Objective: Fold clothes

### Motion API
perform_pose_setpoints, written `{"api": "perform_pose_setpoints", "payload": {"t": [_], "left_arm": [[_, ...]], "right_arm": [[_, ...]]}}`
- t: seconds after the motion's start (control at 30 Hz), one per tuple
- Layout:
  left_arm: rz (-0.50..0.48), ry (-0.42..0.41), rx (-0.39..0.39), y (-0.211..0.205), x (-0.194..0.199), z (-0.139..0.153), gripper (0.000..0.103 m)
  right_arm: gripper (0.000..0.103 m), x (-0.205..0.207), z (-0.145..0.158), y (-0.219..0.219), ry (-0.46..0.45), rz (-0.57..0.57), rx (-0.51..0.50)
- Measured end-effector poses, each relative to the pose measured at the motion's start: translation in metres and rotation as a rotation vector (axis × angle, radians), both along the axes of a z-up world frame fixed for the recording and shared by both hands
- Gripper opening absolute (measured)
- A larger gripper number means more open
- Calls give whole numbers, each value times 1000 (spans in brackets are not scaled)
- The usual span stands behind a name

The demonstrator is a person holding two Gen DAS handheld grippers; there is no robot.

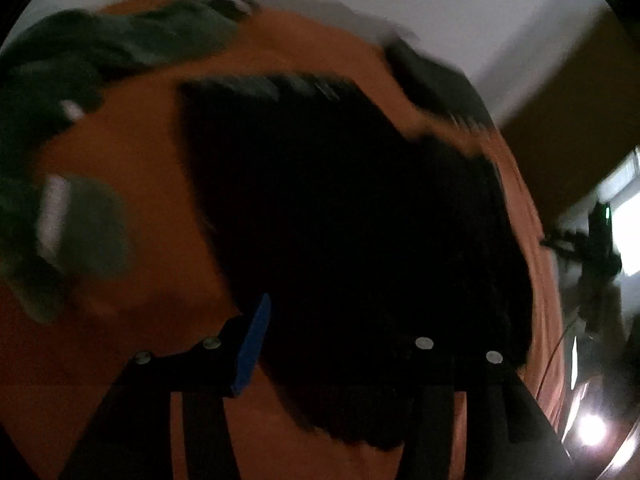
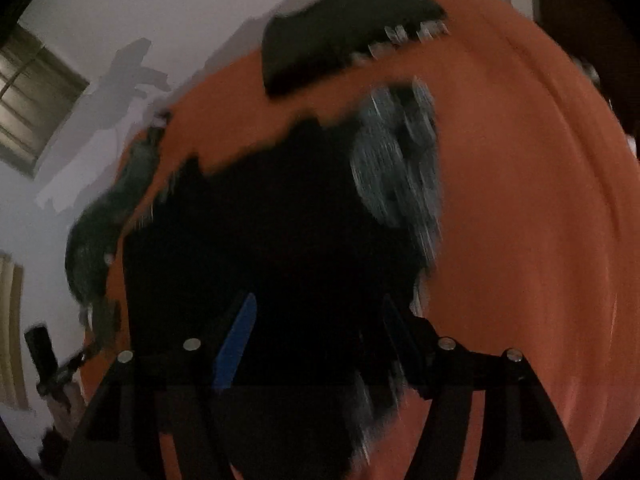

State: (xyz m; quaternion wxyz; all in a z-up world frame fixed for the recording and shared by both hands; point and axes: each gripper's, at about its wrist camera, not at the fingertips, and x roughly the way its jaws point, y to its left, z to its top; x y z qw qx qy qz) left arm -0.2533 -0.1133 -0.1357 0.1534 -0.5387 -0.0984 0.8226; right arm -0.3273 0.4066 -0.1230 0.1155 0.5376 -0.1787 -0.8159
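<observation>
Orange sheet [image 1: 132,160] covers the whole surface under a pale wall; I cannot tell whether it is a bed or a desk. The light is dim and both views are smeared by motion.

A black garment [image 1: 340,200], the piece being folded, lies spread across the middle of the sheet, its outline ragged. The left claw [image 1: 344,352] hangs over its near part with fingers released and wide apart, gripping nothing. The right claw [image 2: 316,336] is also spread open above the same garment, empty.

Risks, as I judge them:
- Black fingers against black cloth in poor light make it easy to pinch two layers, or miss the edge altogether.
- Grey striped cloth [image 2: 396,160] touches the garment's far side, so a lift could drag it along.
- Fast movement could wrinkle the sheet and skew any fold.

Counted:
- two claws, each showing one blue pad [image 1: 254,348]
- one spread black garment
- one dark folded piece [image 2: 348,28] at the sheet's far edge
- one grey striped cloth
- one grey-green heap [image 1: 80,60] along the left edge, with too much blur to count its pieces
</observation>
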Motion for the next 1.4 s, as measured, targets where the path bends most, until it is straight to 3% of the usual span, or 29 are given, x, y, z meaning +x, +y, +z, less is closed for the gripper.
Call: {"api": "perform_pose_setpoints", "payload": {"t": [0.1, 0.13, 0.33, 0.47, 0.6, 0.63, 0.73, 0.83, 0.93, 1.0, 1.03, 1.07, 1.13, 1.2, 1.3, 1.4], "left_arm": [[-182, -35, -57, 48, 25, -13, 52], [-193, -34, -77, 54, 32, -17, 52], [-194, -17, -194, 78, 67, -38, 52], [-194, -5, -272, 94, 90, -52, 64], [-13, 10, -389, 94, 94, -62, 64], [61, -4, -376, 86, 94, -62, 64], [238, -30, -315, 54, 96, -60, 66], [233, -37, -310, 52, 93, -64, 67], [167, 24, -364, 74, 87, -61, 64], [113, 56, -394, 89, 83, -60, 42], [115, 54, -422, 93, 80, -58, 22], [131, 41, -426, 91, 78, -56, 10], [177, 0, -377, 76, 70, -40, 8], [180, 16, -341, 68, 58, -3, 8], [135, 173, -428, 75, 43, 81, 8], [174, 238, -467, 71, 17, 161, 8]], "right_arm": [[65, 62, -10, -23, 57, 113, 60], [65, 79, -11, -32, 79, 133, 87], [65, 162, -16, -98, 227, 174, 293], [66, 186, -34, -141, 263, 281, 450], [66, 181, -57, -138, 191, 202, 642], [66, 179, -59, -129, 170, 153, 653], [66, 178, -54, -84, 140, -36, 550], [64, 178, -47, -72, 185, -53, 506], [43, 172, -46, -82, 212, 2, 506], [14, 160, -52, -88, 160, 25, 483], [12, 154, -52, -88, 134, 24, 466], [8, 149, -50, -86, 118, 12, 449], [7, 145, -31, -79, 131, -12, 420], [7, 142, 10, -71, 186, -21, 390], [7, 139, 95, -79, 325, 23, 434], [7, 121, 166, -93, 363, 64, 468]]}}
